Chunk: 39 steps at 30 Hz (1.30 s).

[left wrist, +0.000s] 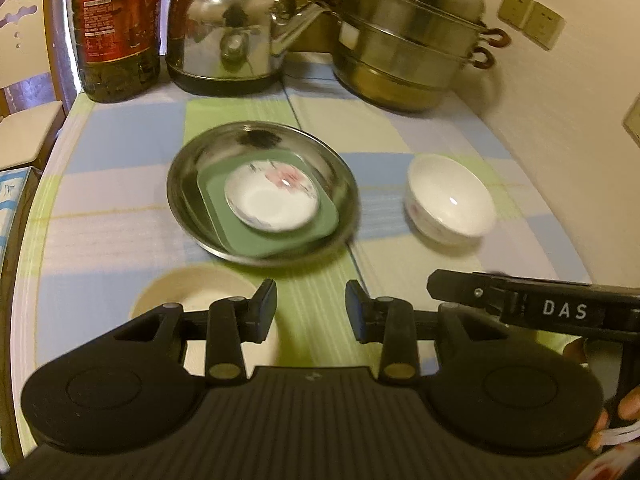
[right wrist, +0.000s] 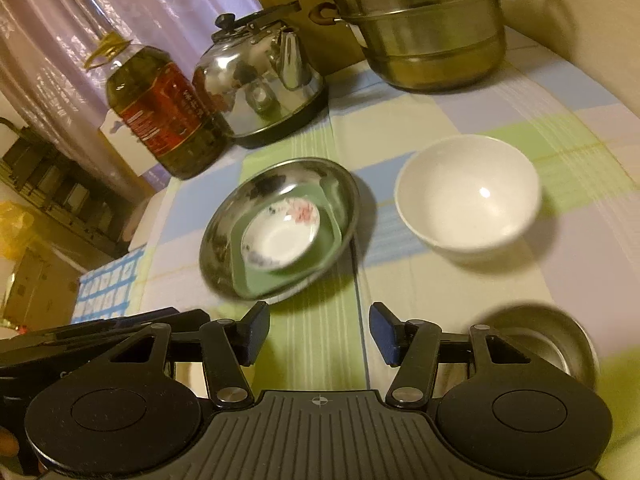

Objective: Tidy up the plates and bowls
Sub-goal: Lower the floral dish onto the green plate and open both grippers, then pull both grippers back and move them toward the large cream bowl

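both tongs, left (left wrist: 311,310) and right (right wrist: 319,334), gape empty before a round steel dish (left wrist: 192,216) cradling a glossy floral saucer (left wrist: 272,202).

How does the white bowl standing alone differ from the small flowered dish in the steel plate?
The white bowl is deep and sits directly on the tablecloth; the flowered dish is shallow and rests on a green plate inside the steel plate. Both are white, upright, empty and ungripped.

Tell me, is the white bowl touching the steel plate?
Apart. The right wrist view shows a strip of tablecloth between the white bowl and the steel plate.
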### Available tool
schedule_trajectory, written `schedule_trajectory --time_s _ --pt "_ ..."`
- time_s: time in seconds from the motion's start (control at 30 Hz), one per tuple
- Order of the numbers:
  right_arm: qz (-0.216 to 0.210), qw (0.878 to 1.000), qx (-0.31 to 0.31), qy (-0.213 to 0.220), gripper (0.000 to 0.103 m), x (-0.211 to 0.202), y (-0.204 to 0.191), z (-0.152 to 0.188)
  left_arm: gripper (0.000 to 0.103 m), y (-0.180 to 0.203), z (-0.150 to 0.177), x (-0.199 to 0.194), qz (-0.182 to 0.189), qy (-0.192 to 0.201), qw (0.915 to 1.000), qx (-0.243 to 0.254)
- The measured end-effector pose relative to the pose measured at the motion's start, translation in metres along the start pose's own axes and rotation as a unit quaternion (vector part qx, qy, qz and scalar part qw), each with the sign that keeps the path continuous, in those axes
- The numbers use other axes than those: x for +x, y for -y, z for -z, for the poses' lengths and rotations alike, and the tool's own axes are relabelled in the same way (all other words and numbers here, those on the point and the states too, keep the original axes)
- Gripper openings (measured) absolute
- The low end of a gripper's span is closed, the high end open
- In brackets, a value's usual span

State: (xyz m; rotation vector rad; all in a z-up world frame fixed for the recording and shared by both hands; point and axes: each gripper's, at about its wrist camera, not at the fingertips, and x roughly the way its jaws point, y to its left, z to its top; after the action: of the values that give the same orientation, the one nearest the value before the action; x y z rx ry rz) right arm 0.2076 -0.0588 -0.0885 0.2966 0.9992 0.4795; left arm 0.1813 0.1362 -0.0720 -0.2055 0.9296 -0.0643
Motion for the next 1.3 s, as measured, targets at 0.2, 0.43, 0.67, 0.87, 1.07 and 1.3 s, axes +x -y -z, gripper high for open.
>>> schedule_trajectory --time_s 0.2,0.43,0.67,0.87,1.07,1.3 --pt "0.002 1.000 -0.004 -0.007 0.056 -0.041 0.012 0.031 0.033 0.021 0.029 -0.028 -0.003 0.003 1.0000 0.004" --pt "0.017 1.000 -0.016 -0.019 0.056 -0.077 0.025 0.061 0.033 0.041 0.058 -0.053 -0.003 0.004 1.0000 0.006" --pt "0.021 0.999 -0.025 -0.028 0.056 -0.105 0.038 0.084 0.033 0.064 0.083 -0.071 -0.003 0.005 0.9999 0.009" --pt "0.026 0.999 -0.032 -0.034 0.056 -0.123 0.046 0.099 0.033 0.083 0.102 -0.081 -0.005 0.005 0.9999 0.012" --pt "0.028 0.998 -0.039 -0.043 0.056 -0.133 0.055 0.109 0.033 0.094 0.114 -0.087 -0.013 0.006 0.9999 0.003" --pt "0.023 0.997 -0.043 -0.053 0.056 -0.140 0.063 0.118 0.033 0.102 0.132 -0.093 -0.026 0.002 0.9996 -0.012"
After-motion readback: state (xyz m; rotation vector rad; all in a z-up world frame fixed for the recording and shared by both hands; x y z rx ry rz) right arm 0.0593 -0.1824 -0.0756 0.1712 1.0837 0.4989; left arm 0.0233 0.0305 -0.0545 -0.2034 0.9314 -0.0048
